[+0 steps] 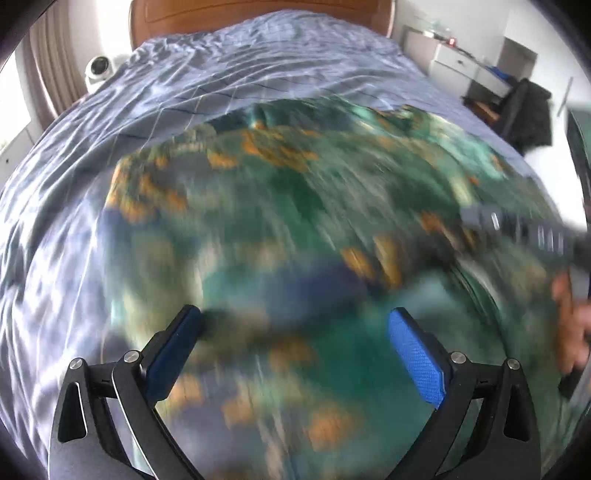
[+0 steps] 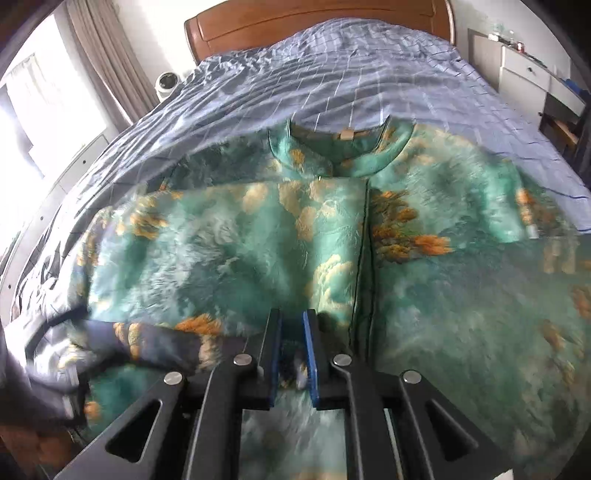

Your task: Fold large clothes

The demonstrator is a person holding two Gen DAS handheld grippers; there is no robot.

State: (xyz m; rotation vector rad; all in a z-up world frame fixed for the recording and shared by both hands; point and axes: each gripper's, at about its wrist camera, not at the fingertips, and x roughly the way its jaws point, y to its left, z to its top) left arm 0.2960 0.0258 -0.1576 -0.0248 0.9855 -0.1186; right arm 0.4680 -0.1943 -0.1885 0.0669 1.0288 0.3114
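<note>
Lying spread across the blue checked bedsheet [image 2: 369, 74], the green cloud-print garment [image 2: 229, 236] has its collar [image 2: 347, 144] toward the wooden headboard [image 2: 317, 26] and one sleeve [image 2: 147, 343] folded across its lower part. The right gripper [image 2: 291, 332] points down at the garment's lower middle, its blue pads only a narrow gap apart with a bit of cloth between them. The left gripper [image 1: 293, 325] hangs over the blurred garment with its jaws spread wide and nothing held between them.

Garment [image 2: 229, 236]: soft cloth with a faintly glossy, woven-looking printed face. Bedsheet [image 2: 332, 74]: thin, matt, creased checked cloth; headboard [image 2: 314, 22]: smooth, semi-gloss wood. Left gripper [image 1: 295, 328]: matt black plastic arms, shiny metal pins, textured blue pads [image 1: 417, 354].
</note>
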